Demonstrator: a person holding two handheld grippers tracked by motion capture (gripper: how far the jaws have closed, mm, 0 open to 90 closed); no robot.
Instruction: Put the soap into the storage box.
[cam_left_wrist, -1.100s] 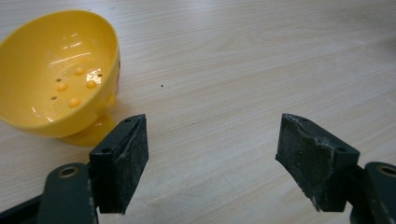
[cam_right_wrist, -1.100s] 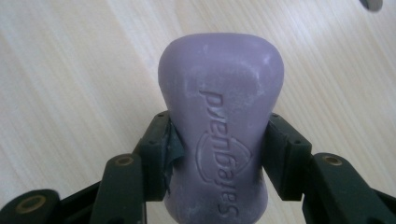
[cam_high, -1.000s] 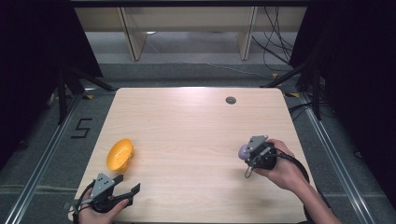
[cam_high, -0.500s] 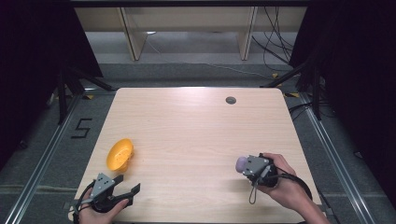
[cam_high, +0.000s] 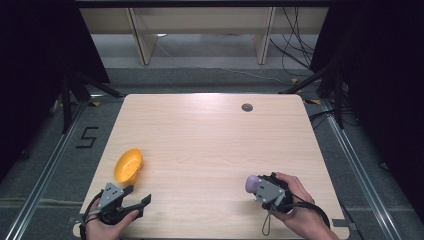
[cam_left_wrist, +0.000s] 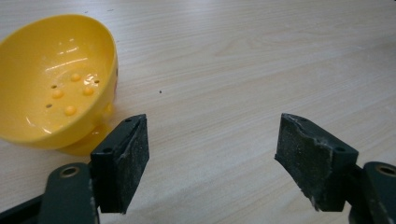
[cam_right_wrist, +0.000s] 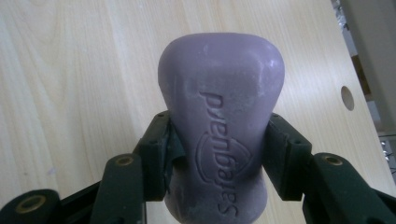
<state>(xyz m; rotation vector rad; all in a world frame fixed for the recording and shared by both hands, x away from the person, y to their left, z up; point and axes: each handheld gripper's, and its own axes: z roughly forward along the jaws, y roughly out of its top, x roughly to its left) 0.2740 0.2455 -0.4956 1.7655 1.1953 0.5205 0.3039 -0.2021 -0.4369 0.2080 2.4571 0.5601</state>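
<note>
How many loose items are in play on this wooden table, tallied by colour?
Yellow: 1, the perforated plastic bowl lying tilted on the table near the open left gripper.
Purple: 1, the embossed bar of soap clamped in the right gripper.
Total: 2.

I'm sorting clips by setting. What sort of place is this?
Probably a lab or recording studio, not a home. A bare wooden table stands between dark curtains, metal floor rails run along both sides, loose cables trail behind, and a "5" is marked on the floor.
</note>
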